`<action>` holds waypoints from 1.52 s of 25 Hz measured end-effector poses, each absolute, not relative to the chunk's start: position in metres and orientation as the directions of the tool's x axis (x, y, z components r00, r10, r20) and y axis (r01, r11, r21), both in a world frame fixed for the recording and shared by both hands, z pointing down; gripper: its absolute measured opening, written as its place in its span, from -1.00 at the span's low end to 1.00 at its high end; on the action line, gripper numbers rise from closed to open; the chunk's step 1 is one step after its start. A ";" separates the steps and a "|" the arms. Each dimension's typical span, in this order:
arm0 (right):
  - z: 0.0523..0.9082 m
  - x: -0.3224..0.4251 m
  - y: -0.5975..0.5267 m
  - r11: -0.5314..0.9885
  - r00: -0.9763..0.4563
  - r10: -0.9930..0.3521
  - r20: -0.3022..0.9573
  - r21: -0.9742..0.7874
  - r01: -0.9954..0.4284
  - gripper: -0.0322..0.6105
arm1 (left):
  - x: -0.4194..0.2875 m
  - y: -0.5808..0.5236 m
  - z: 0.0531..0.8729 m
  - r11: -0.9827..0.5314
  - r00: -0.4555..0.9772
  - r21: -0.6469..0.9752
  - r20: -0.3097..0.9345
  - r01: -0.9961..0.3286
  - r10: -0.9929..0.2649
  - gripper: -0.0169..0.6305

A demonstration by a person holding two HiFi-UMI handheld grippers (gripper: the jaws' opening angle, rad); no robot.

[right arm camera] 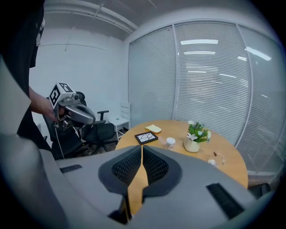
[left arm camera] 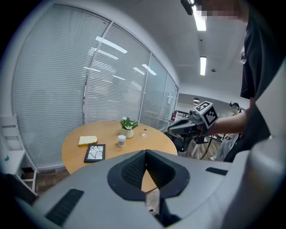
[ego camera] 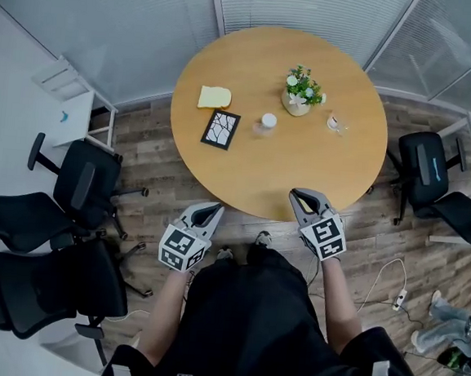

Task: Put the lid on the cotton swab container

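Observation:
The cotton swab container [ego camera: 266, 122] is a small clear tub with a white top. It stands mid-table on the round wooden table [ego camera: 302, 173], just left of a potted plant [ego camera: 301, 91]. A small clear lid-like piece [ego camera: 336, 123] lies to the plant's right. Both grippers hover off the table's near edge, apart from these things. My left gripper [ego camera: 214, 209] has its jaws closed together with nothing in them, and so does my right gripper [ego camera: 298, 195]. The left gripper view shows the container [left arm camera: 121, 141] beyond the left gripper [left arm camera: 145, 154]. The right gripper view shows the container [right arm camera: 170, 142] past the right gripper [right arm camera: 141, 150].
A yellow sponge-like block [ego camera: 215, 97] and a black-framed tile [ego camera: 221, 129] lie on the table's left part. Black office chairs [ego camera: 80, 186] crowd the floor at left, and another chair [ego camera: 426, 167] stands at right. A white side table [ego camera: 71, 103] stands far left, and a power strip [ego camera: 399, 300] lies on the floor.

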State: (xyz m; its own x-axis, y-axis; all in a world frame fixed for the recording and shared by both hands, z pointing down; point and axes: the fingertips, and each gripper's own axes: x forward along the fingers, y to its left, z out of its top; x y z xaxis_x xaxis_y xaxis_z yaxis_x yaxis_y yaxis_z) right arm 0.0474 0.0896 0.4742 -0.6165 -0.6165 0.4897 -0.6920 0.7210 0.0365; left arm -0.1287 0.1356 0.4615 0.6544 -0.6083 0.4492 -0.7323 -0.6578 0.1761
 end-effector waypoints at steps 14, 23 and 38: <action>0.491 0.090 0.070 0.763 -0.647 -0.568 0.509 0.029 -0.646 -0.87 | -0.084 0.117 0.470 -0.619 0.620 0.173 0.454 -0.766 -0.640 -0.93; 0.511 0.108 0.065 0.723 -0.604 -0.580 0.547 0.002 -0.691 -0.87 | -0.072 0.093 0.482 -0.652 0.657 0.201 0.467 -0.731 -0.592 -0.93; 0.524 0.087 0.008 0.656 -0.511 -0.610 0.606 0.026 -0.754 -0.87 | -0.071 0.019 0.508 -0.765 0.777 0.272 0.462 -0.584 -0.428 -0.93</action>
